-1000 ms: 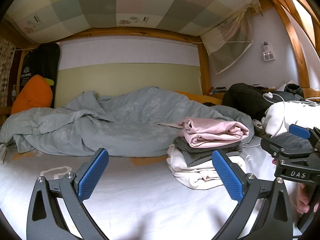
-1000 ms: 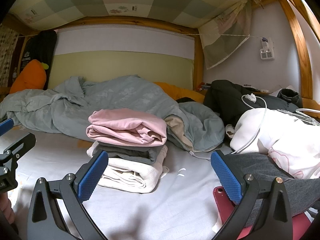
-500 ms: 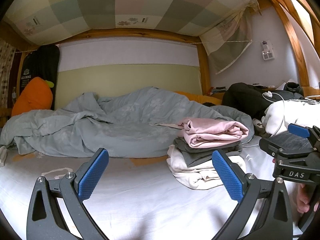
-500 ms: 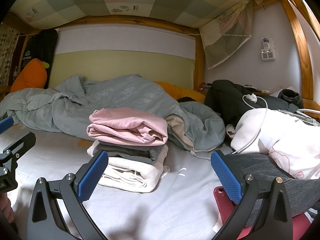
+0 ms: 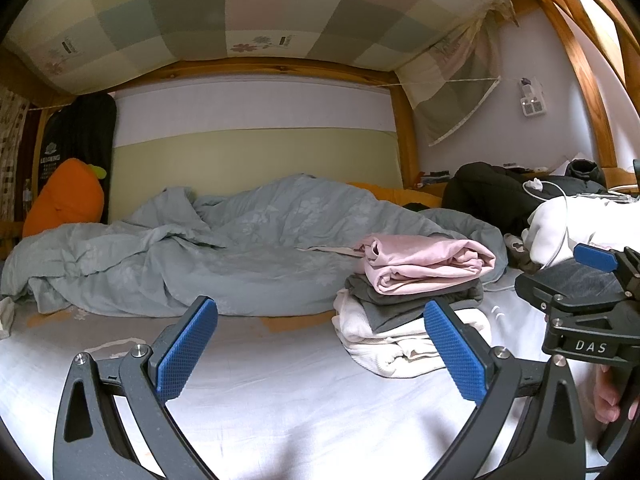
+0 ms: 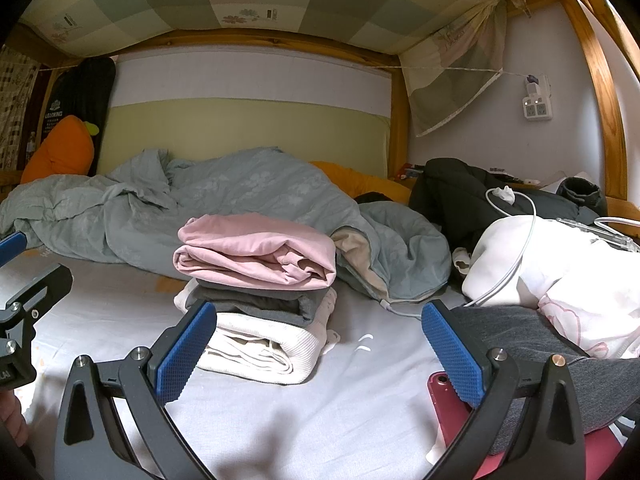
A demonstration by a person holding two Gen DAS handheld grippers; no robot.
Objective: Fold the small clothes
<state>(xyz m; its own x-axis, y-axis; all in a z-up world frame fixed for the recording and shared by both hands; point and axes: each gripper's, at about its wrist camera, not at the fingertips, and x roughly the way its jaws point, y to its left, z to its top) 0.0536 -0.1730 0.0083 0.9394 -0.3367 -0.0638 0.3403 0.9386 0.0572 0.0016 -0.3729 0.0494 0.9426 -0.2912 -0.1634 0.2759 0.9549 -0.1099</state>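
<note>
A stack of folded clothes rests on the white bed sheet (image 5: 280,380): a pink garment (image 5: 428,262) on top, a dark grey one (image 5: 400,300) under it, a cream one (image 5: 384,340) at the bottom. In the right wrist view the same pink garment (image 6: 256,250), grey garment (image 6: 264,304) and cream garment (image 6: 260,346) lie just ahead and left of centre. My left gripper (image 5: 320,350) is open and empty, left of the stack. My right gripper (image 6: 320,352) is open and empty, its left finger in front of the stack. An unfolded grey garment (image 6: 520,336) lies beside the right finger.
A rumpled grey-blue duvet (image 5: 200,252) fills the back of the bed. A white quilt with a charging cable (image 6: 560,272), black clothes (image 6: 460,188) and a red phone (image 6: 444,408) lie at the right. An orange carrot pillow (image 5: 64,204) stands far left. Wooden bunk posts (image 6: 604,100) rise at the right.
Both views have barely shifted, drifting slightly. Both grippers stay open and the stack has not moved.
</note>
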